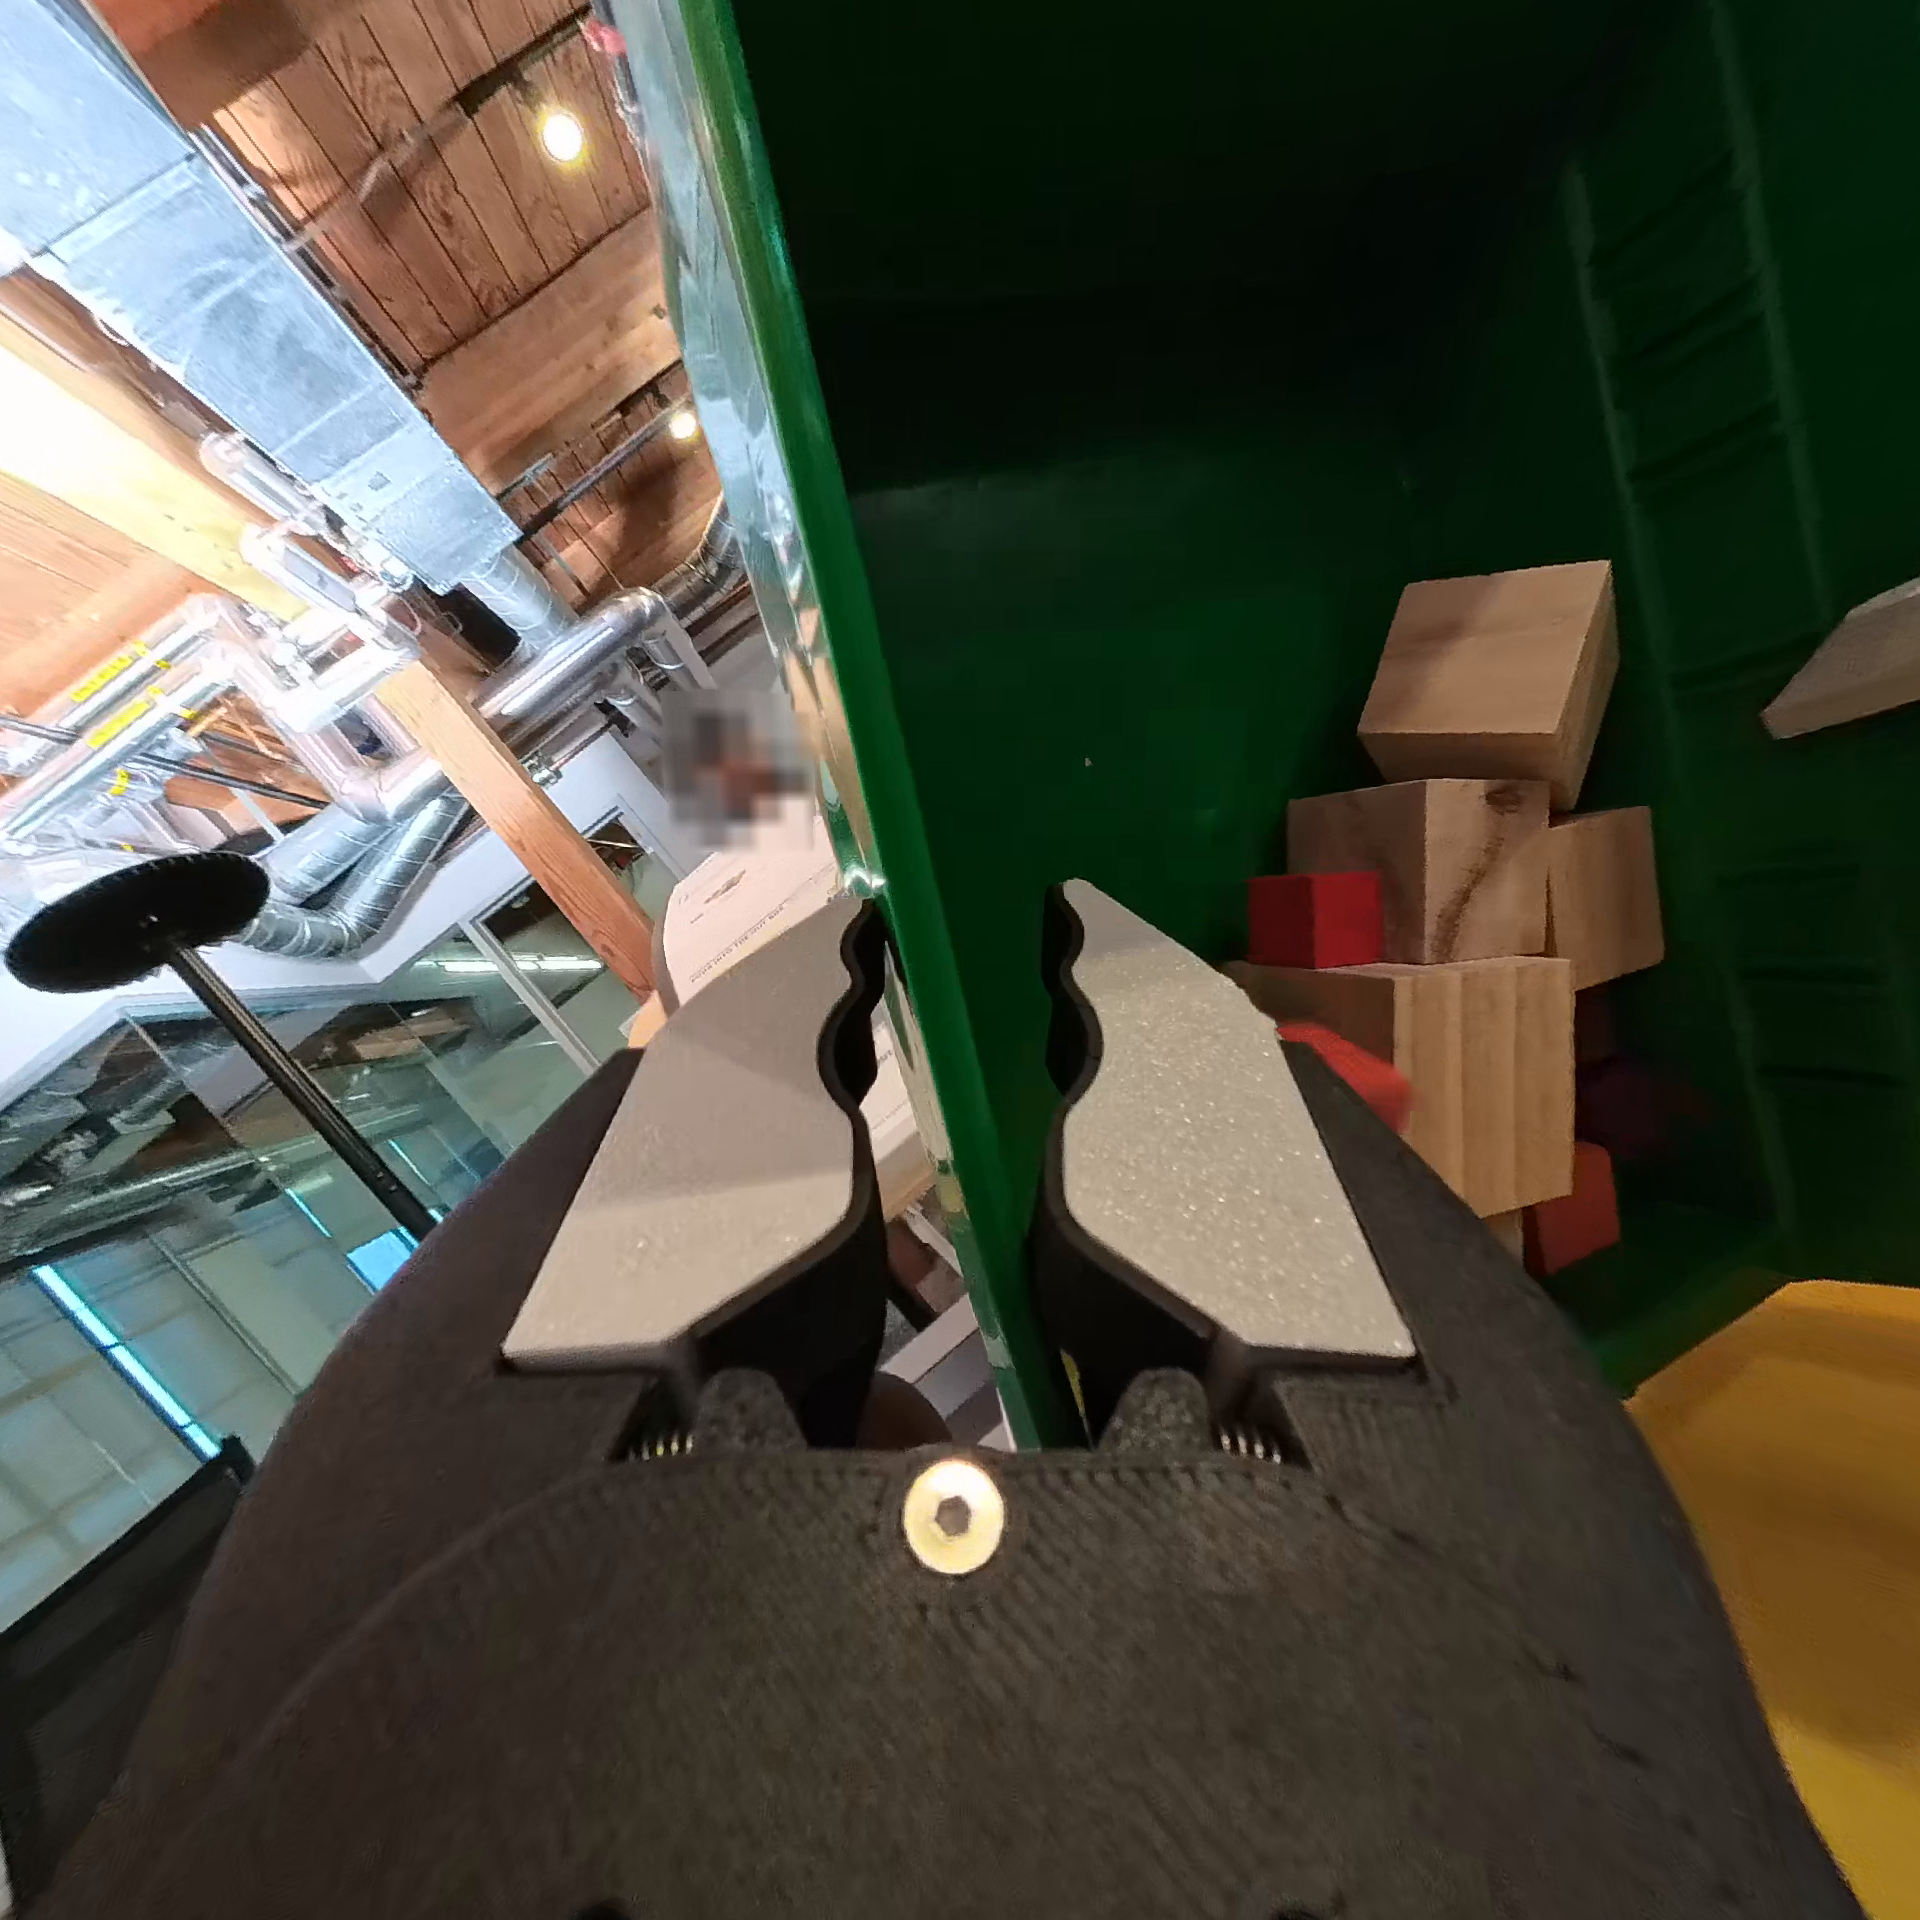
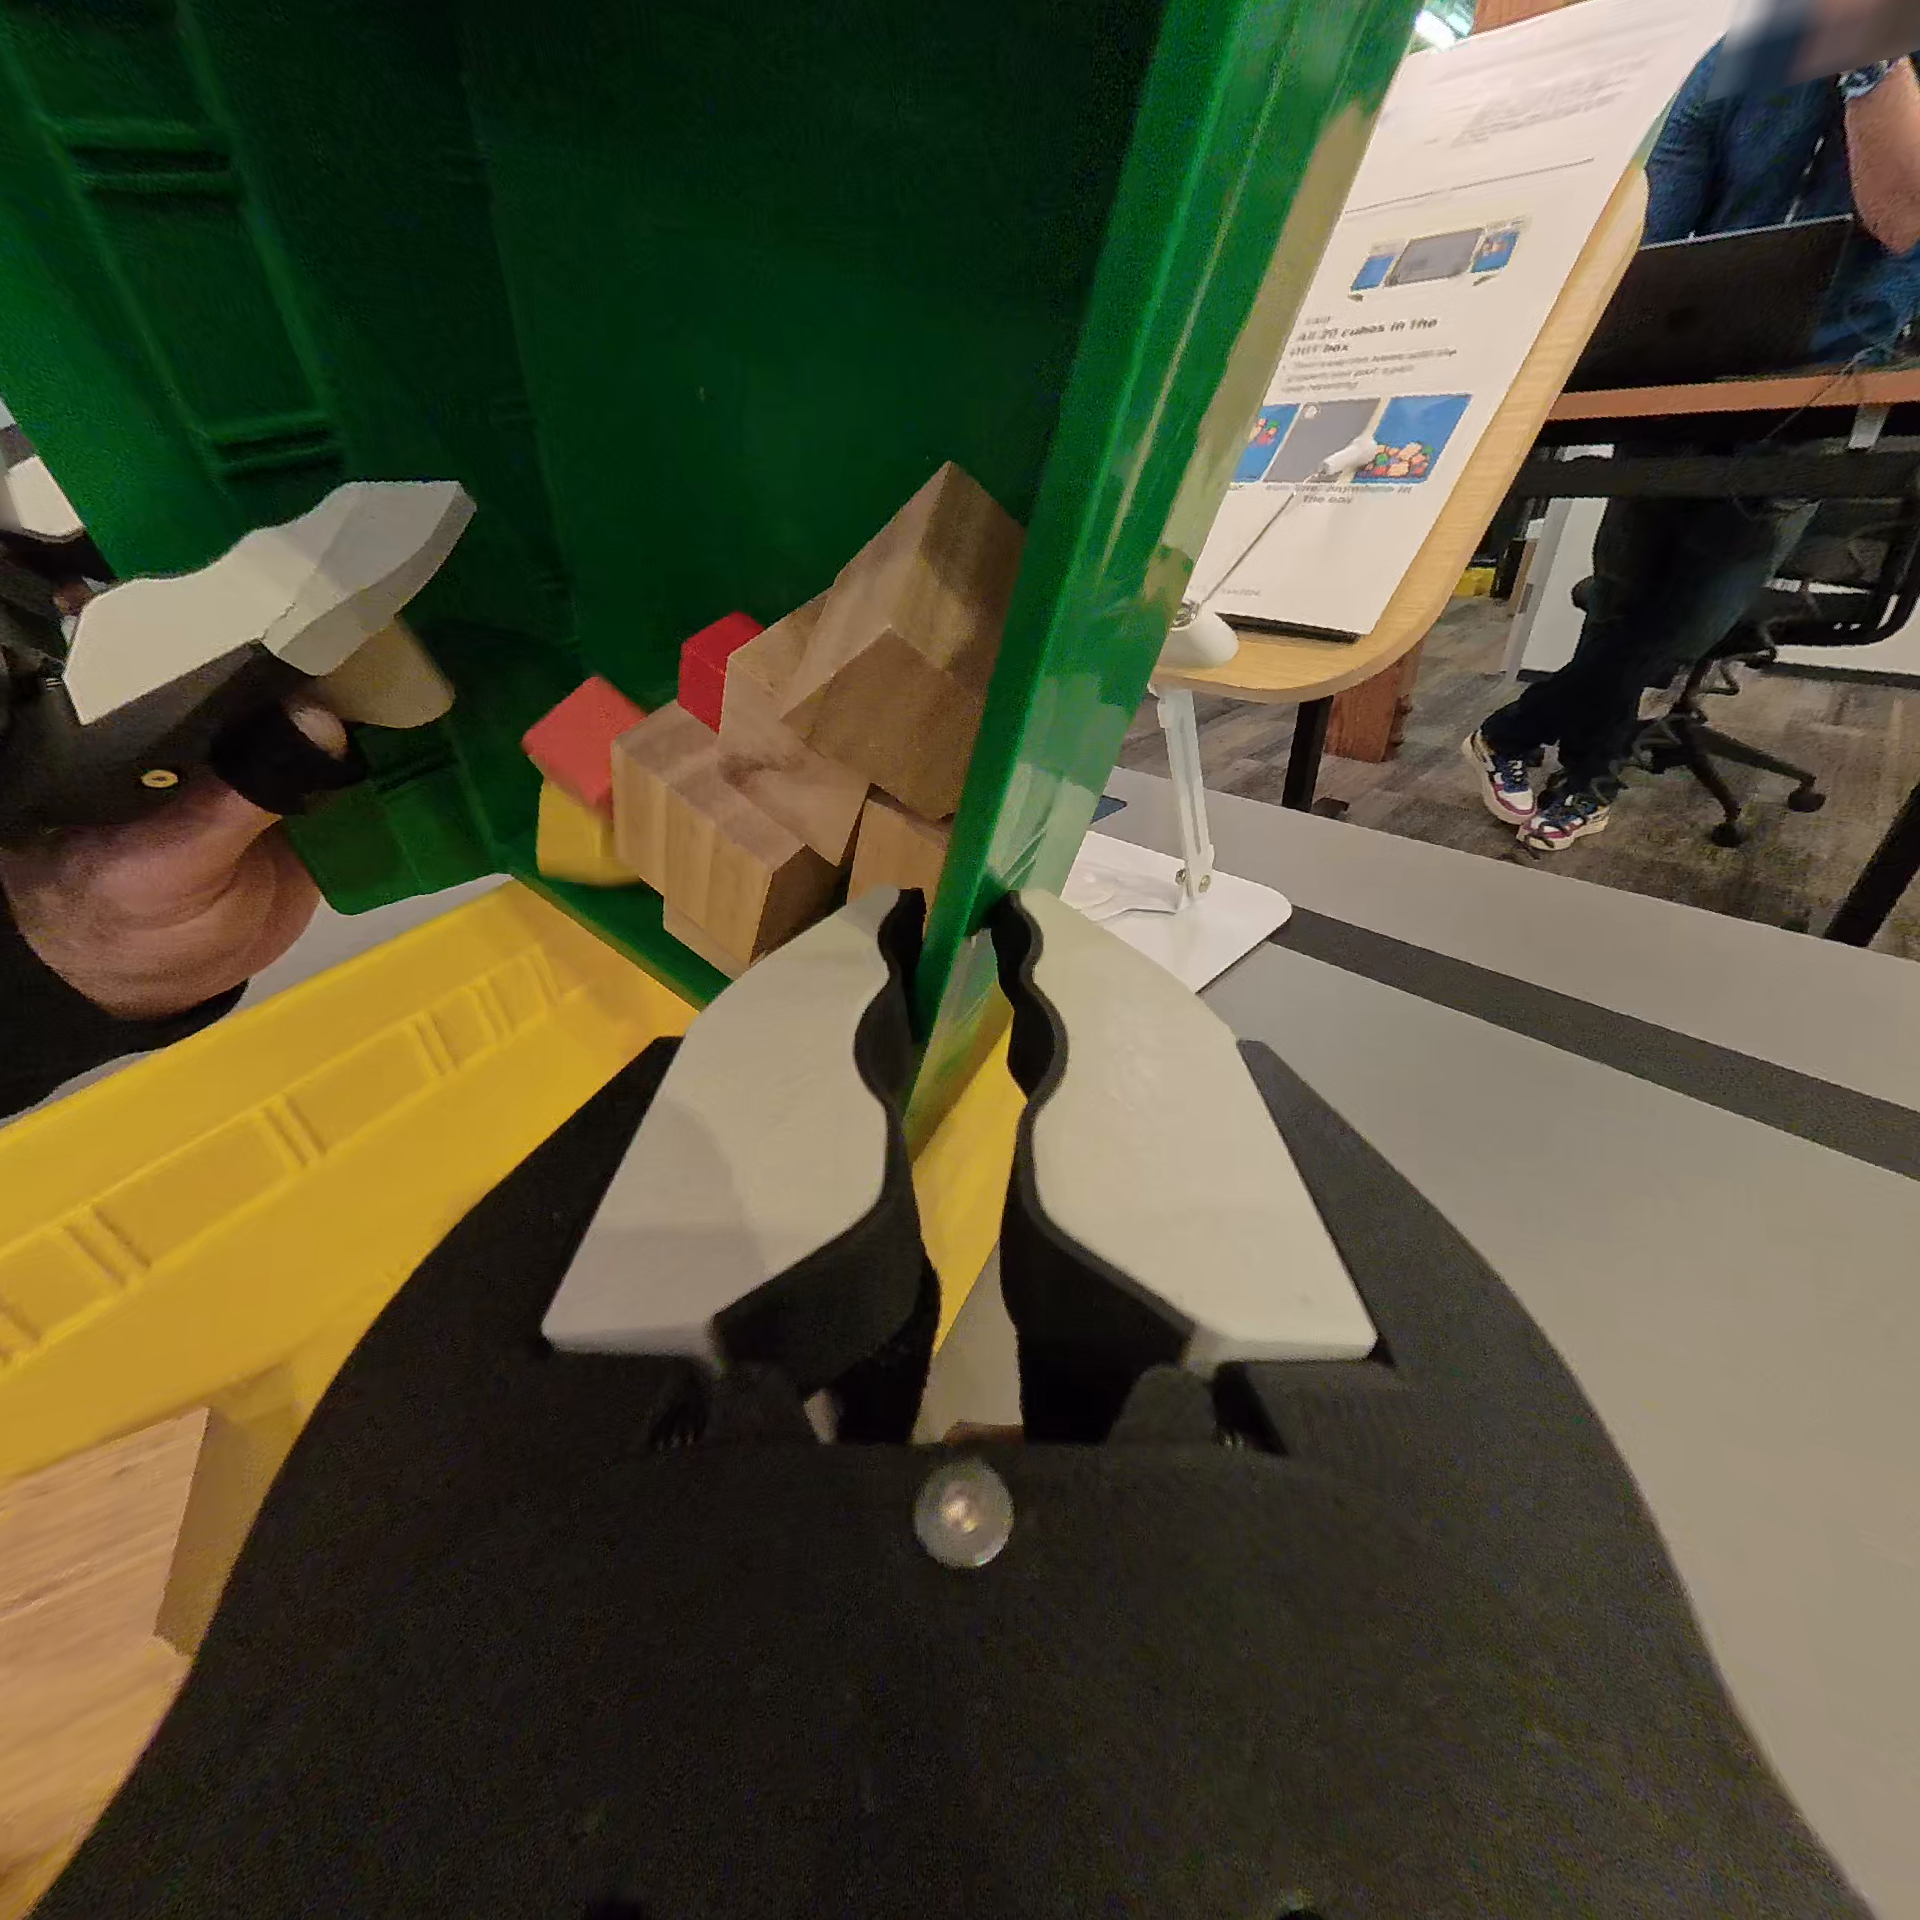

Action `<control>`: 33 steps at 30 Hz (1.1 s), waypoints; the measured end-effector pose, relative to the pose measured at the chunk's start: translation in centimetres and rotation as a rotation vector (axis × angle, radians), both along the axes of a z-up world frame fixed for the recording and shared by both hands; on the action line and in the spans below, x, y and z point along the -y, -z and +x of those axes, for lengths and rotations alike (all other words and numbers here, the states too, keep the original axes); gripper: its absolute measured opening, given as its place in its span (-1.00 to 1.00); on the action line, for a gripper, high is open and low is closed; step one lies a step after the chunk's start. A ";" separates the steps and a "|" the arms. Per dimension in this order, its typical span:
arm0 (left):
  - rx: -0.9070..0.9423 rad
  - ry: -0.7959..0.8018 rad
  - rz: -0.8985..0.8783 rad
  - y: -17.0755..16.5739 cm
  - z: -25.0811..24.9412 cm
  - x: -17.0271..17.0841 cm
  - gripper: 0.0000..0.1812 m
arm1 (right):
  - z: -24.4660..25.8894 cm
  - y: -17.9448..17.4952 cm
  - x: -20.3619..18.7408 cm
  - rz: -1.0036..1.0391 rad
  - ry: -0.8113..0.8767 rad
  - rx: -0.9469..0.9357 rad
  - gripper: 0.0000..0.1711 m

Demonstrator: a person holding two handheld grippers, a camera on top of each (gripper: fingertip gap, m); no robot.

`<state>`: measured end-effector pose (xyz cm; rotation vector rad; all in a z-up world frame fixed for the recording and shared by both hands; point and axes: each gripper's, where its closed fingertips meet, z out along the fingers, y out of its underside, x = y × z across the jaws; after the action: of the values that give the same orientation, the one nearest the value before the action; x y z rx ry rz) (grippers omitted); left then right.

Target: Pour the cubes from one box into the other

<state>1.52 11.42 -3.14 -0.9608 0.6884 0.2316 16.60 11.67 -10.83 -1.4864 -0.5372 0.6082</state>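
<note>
1. Left gripper [image 1: 961,914]: claw pinching the side wall of the green box [image 1: 1195,416], one finger outside, one inside. Wall runs from 12 o'clock down to the claw root in the left wrist view.
2. Right gripper [image 2: 961,904]: claw pinching the opposite wall of the green box [image 2: 727,312], wall edge sandwiched between the black pads.
3. Green box is lifted and tipped steeply; its open mouth sits over the yellow box [image 2: 312,1091], lower rim touching or just above the yellow rim, can't tell which.
4. Cubes piled in the low corner of the green box. Left wrist view: wooden cubes [image 1: 1455,883] at 3 o'clock of the claw, red cubes [image 1: 1314,920] wedged among them.
5. Right wrist view: same pile at 11 o'clock of the claw, wooden cubes [image 2: 831,748], red cubes [image 2: 582,738], one yellow cube [image 2: 577,836] at the lower rim.
6. Yellow box in the left wrist view is only a corner at 4 o'clock [image 1: 1766,1558]; in the right wrist view it fills 8 to 9 o'clock, and its inside is mostly out of frame.
7. The left gripper shows at 9 o'clock in the right wrist view [image 2: 343,582], held in a hand [image 2: 156,894].
8. Grey table [image 2: 1558,1195] at 3 o'clock, white stand [image 2: 1195,904] on it just past the green wall.
9. Background at 1 o'clock: tilted board with a printed sheet [image 2: 1455,312], a person [image 2: 1714,468] beside a desk.
</note>
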 end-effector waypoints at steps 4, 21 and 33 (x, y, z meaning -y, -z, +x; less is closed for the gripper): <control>-0.010 0.003 0.021 -0.3 0.0 0.0 -0.67 | 0.0 -0.2 -0.1 0.022 0.012 0.015 -0.90; -0.006 -0.004 0.073 -1.0 0.2 -0.3 -0.67 | 0.0 -0.6 -0.6 0.064 0.058 0.036 -0.91; -0.008 -0.021 0.095 -1.1 -0.1 -0.9 -0.68 | -0.2 -0.8 -0.6 0.079 0.092 0.053 -0.91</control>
<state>1.38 12.36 -2.04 -0.8770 0.6696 0.2840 16.40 12.28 -9.99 -1.4475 -0.5248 0.4718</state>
